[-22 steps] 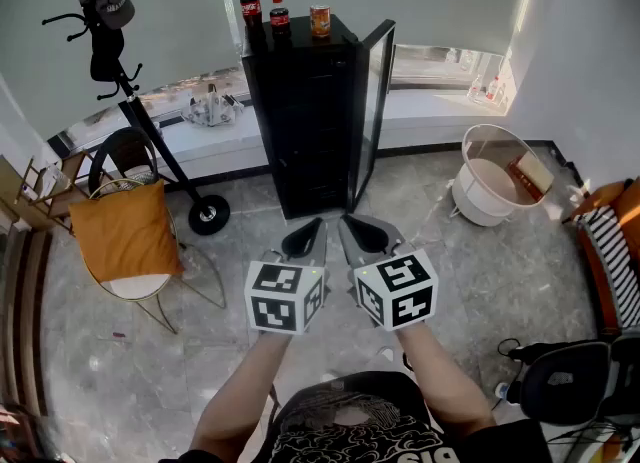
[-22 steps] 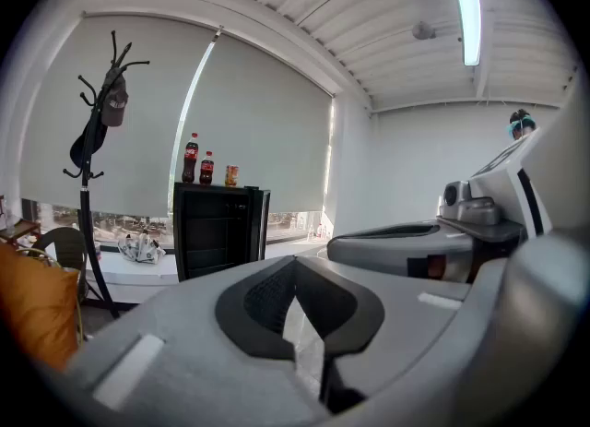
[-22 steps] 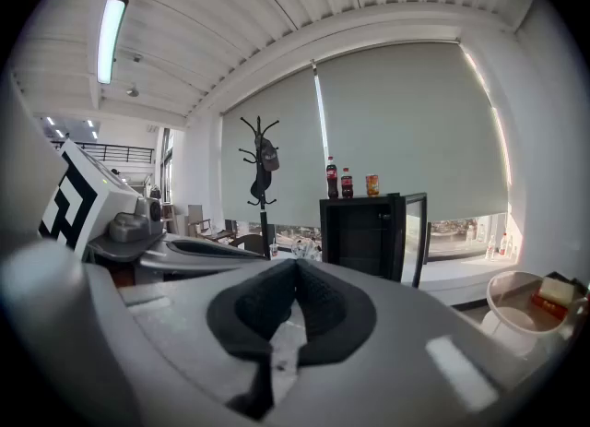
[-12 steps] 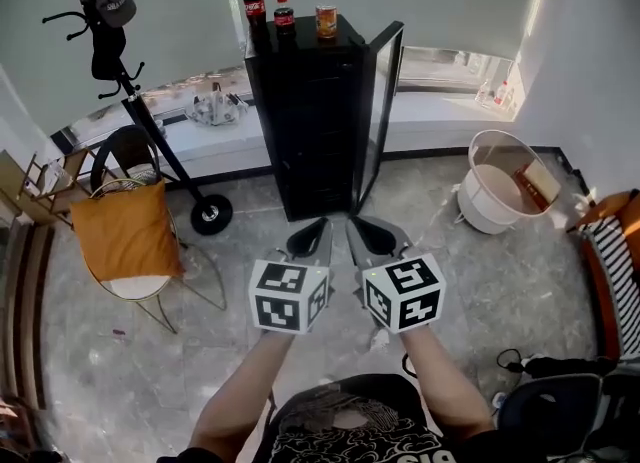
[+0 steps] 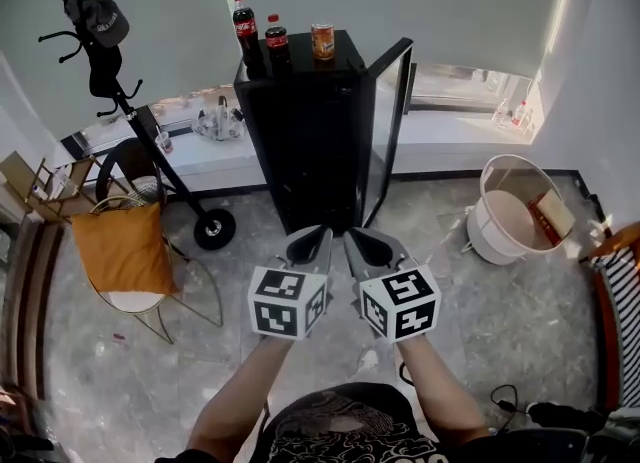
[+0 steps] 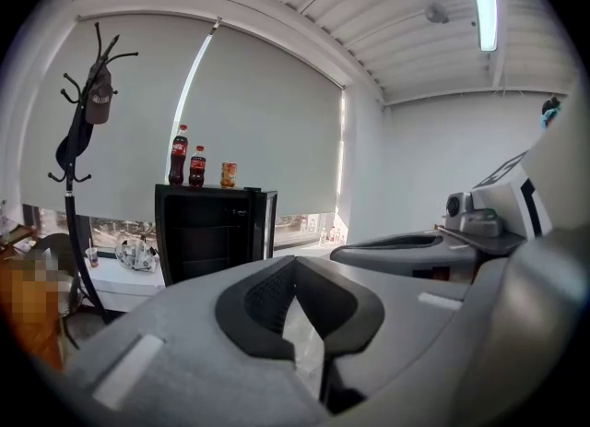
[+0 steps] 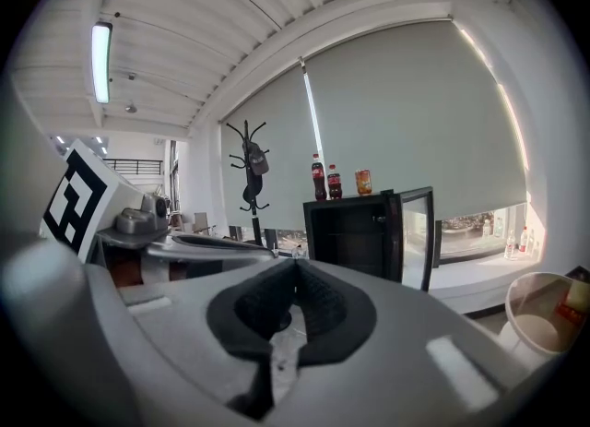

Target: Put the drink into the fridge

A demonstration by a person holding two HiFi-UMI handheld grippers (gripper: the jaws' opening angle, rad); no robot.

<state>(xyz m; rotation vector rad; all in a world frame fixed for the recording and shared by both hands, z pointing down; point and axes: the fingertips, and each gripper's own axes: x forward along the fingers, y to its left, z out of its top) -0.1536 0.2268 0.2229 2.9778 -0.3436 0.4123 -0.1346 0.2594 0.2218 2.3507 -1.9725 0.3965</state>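
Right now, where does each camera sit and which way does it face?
Head view: on the person's head, facing forward and steeply down at the floor and the open fridge with drinks on top; forearms, left gripper and right gripper show.
Left gripper view: on the left gripper, looking along its shut fingers toward the fridge; right gripper at right.
Right gripper view: on the right gripper, looking along its shut fingers toward the fridge; left gripper at left.
Shared: all show the fridge and drinks.

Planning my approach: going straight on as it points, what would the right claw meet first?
Probably the open fridge, low down; nothing shows in between, though depth is unclear.
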